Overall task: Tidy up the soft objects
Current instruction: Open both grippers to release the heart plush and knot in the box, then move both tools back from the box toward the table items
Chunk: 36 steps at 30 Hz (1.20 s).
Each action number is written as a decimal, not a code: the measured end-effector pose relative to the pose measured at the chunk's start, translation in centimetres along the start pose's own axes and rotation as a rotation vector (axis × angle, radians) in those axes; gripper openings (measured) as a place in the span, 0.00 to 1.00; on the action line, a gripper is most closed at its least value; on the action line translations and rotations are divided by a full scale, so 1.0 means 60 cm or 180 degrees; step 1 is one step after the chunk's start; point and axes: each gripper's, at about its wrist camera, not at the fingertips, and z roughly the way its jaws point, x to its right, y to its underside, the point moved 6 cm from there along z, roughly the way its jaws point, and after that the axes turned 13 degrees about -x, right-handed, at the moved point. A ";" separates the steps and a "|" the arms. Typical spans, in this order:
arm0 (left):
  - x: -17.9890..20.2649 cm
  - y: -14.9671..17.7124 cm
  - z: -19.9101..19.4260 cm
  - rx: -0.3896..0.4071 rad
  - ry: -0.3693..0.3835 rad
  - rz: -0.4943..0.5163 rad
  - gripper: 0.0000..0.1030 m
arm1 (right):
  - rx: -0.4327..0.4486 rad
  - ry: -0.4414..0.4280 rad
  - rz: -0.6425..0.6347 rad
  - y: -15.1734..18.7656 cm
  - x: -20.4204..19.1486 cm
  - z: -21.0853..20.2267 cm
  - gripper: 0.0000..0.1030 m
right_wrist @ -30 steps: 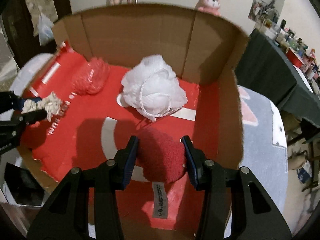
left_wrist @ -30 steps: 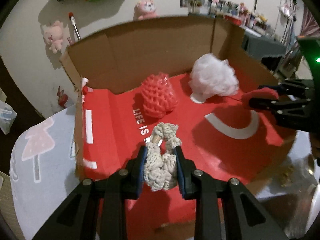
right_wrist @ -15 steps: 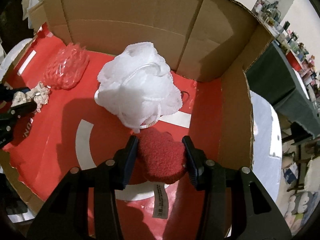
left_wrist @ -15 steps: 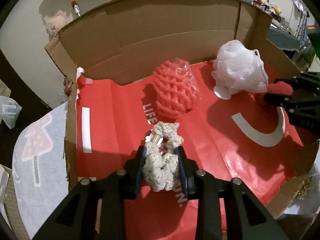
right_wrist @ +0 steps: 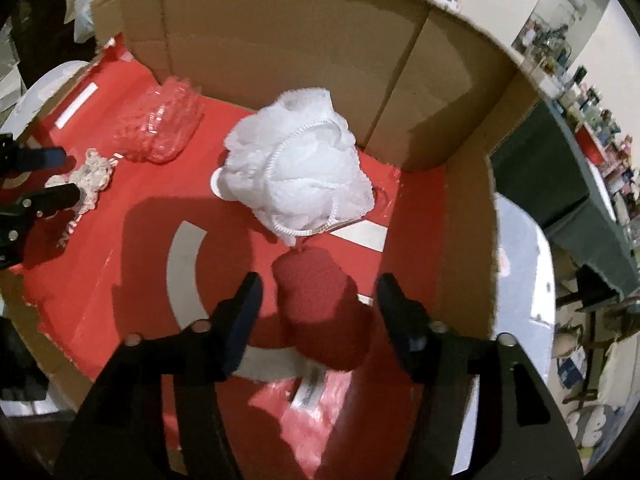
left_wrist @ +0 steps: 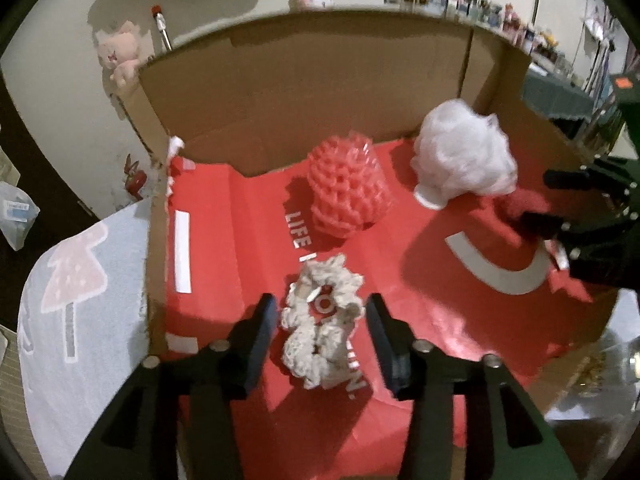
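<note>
Left gripper [left_wrist: 320, 320] spread wide around cream crocheted scrunchie [left_wrist: 320, 336], lying free near front edge of red-lined cardboard box [right_wrist: 280, 28]. Right gripper [right_wrist: 318, 304] likewise agape astride dark red fuzzy pad [right_wrist: 320, 316], apparently resting on the floor by right wall, just before white mesh bath pouf [right_wrist: 296, 172]; pink netted sponge [left_wrist: 346, 188] toward back wall.

One cardboard box [right_wrist: 280, 44] holds four soft things: one white bath pouf [right_wrist: 296, 168], one pink net sponge [left_wrist: 346, 188], one cream crocheted piece [left_wrist: 320, 336] and one dark red plush piece [right_wrist: 320, 304]. Two grippers are over the box, the left gripper [left_wrist: 320, 332] and the right gripper [right_wrist: 318, 308], both spread wide with nothing clamped.
</note>
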 end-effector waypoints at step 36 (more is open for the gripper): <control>0.150 0.325 -0.324 0.2023 0.0165 -0.0363 1.00 | 0.2187 -0.0049 0.0560 0.368 -0.104 -0.364 0.96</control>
